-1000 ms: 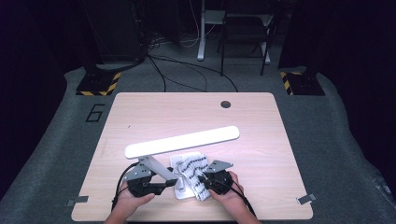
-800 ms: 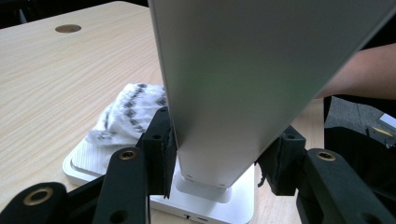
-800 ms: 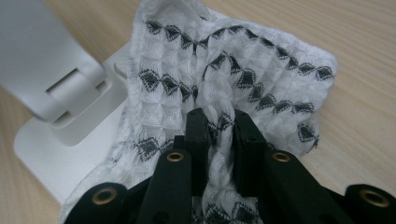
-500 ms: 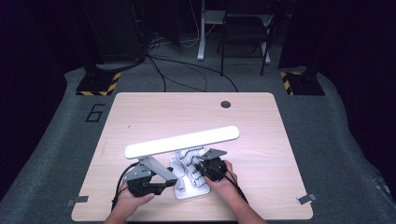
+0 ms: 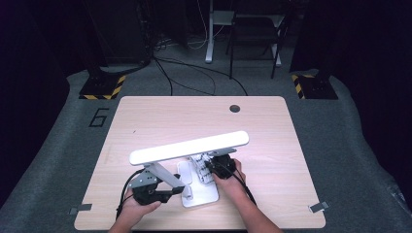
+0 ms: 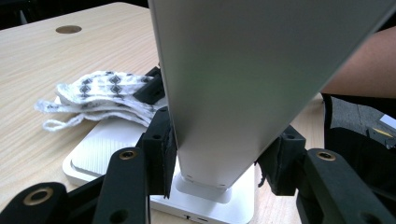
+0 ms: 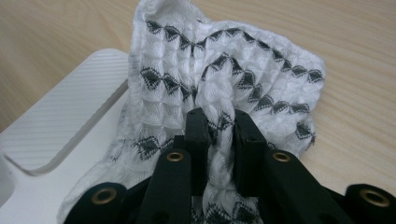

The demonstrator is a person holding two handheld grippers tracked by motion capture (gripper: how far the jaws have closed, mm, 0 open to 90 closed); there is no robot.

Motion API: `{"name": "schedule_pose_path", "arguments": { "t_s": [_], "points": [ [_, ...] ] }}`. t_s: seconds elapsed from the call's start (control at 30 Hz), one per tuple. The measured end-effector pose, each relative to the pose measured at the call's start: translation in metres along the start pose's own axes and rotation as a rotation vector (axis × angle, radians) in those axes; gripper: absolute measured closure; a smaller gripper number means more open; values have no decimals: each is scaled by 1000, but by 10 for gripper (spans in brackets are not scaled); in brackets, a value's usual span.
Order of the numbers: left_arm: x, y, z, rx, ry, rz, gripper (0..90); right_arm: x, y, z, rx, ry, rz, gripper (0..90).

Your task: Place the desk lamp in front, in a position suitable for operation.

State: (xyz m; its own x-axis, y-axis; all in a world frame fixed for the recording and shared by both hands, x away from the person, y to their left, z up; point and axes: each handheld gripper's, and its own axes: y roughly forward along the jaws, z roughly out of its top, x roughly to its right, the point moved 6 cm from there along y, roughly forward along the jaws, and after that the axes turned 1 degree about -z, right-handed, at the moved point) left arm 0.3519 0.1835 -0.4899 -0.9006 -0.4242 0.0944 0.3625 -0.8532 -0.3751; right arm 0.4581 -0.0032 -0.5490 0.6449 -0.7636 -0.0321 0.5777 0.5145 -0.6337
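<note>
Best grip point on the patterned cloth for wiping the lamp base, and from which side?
Pinch a bunched fold near the middle of the cloth, as the right gripper does now, coming from the person's side. The cloth is soft and flat, so a gathered ridge gives the jaws bulk. The left gripper clamps the lamp stem.

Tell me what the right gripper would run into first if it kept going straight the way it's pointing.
Nothing solid soon: the right gripper is shut on the patterned cloth, which would bunch ahead of it. Beyond lies bare tabletop; the lamp base sits off to its side. Depth is unclear.
</note>
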Motion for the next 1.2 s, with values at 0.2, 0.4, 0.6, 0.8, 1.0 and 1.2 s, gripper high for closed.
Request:
{"name": "schedule_pose_path", "arguments": {
  "t_s": [0.2,0.4,0.6,0.8,1.0,1.2],
  "points": [
    [0,1,0,6,-1,6,529,10,3,5,-15,15,-40,779],
    [0,1,0,13,-2,10,529,-3,1,18,40,31,-14,777],
    [1,1,0,10,-1,16,529,-21,10,18,23,3,14,774],
    [1,1,0,3,1,19,529,-33,12,13,14,-52,43,774],
    [1,1,0,-1,2,17,530,-40,7,7,15,-77,75,777],
    [1,1,0,-3,6,19,530,-47,-5,-4,12,-75,107,778]
  ]
}}
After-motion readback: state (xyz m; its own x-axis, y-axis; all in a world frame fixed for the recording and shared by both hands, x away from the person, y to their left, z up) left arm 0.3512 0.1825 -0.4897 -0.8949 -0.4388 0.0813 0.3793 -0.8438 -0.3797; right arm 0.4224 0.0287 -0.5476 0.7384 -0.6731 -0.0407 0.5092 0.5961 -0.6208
